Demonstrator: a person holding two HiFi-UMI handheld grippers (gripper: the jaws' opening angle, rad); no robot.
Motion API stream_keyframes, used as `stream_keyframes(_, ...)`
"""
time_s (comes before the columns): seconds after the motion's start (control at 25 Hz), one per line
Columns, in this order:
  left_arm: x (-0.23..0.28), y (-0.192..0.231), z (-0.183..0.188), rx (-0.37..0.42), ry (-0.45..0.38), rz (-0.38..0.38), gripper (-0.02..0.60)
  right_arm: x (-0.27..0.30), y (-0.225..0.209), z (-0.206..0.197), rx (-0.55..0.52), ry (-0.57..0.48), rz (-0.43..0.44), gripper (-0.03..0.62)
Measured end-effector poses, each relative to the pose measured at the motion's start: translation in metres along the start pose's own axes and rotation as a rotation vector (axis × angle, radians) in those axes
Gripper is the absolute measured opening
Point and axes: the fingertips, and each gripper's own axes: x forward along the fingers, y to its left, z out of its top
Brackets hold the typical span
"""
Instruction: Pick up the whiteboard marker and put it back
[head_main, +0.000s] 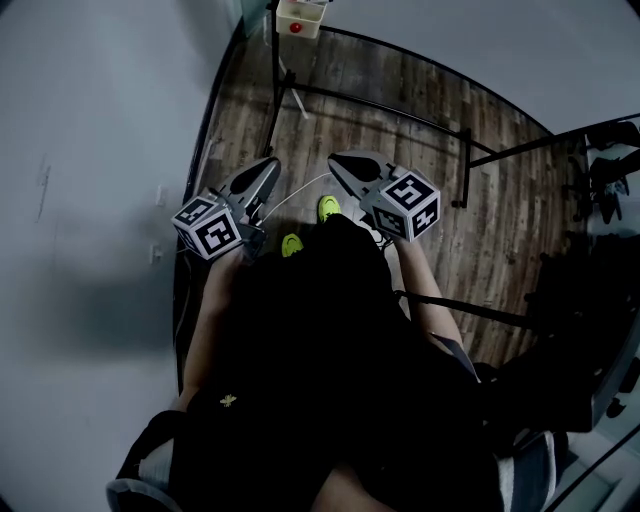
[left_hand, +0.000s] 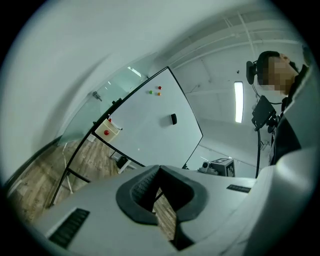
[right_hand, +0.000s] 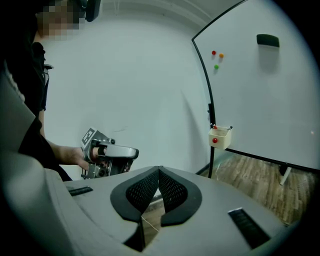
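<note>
Wood-plank floor (head_main: 400, 110) fills the head view. The left claw (head_main: 265, 170) and right claw (head_main: 345, 162) are carried side by side, facing a cream box (head_main: 300, 18) on the whiteboard stand, well apart from it. In the left gripper view the pads meet at the tips with nothing between them, aimed at the whiteboard (left_hand: 150, 125). In the right gripper view that claw is likewise closed and empty, sensibly, with nothing in reach. The whiteboard marker probably sits in the box, but it is too small to confirm.
</note>
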Motion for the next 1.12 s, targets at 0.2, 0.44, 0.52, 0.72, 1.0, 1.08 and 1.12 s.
stream_keyframes(0.2, 0.007, -0.001, -0.001, -0.015, 0.018, -0.005, 0.006, -0.003, -0.008, -0.001, 0.026, 0.007, -0.005, 0.005)
stream_keyframes(0.44, 0.021, 0.011, 0.001, -0.022, 0.034, 0.011, 0.006, 0.009, -0.027, 0.000, 0.054, -0.001, 0.035, 0.005)
stream_keyframes(0.52, 0.028, 0.015, 0.004, -0.023, 0.034, 0.022, 0.006, 0.014, -0.035, 0.004, 0.053, -0.003, 0.050, 0.005)
stream_keyframes(0.72, 0.046, 0.029, 0.015, -0.023, 0.039, 0.047, 0.006, 0.028, -0.063, 0.010, 0.038, 0.006, 0.064, 0.005)
stream_keyframes(1.0, 0.088, 0.058, 0.032, -0.039, 0.047, 0.074, 0.006, 0.052, -0.116, 0.027, 0.039, -0.013, 0.083, 0.005)
stream_keyframes(1.08, 0.101, 0.061, 0.035, -0.042, 0.055, 0.081, 0.006, 0.053, -0.129, 0.031, 0.040, -0.014, 0.092, 0.005)
stream_keyframes(1.12, 0.109, 0.063, 0.036, -0.045, 0.057, 0.084, 0.006, 0.054, -0.138, 0.033, 0.038, -0.015, 0.095, 0.005)
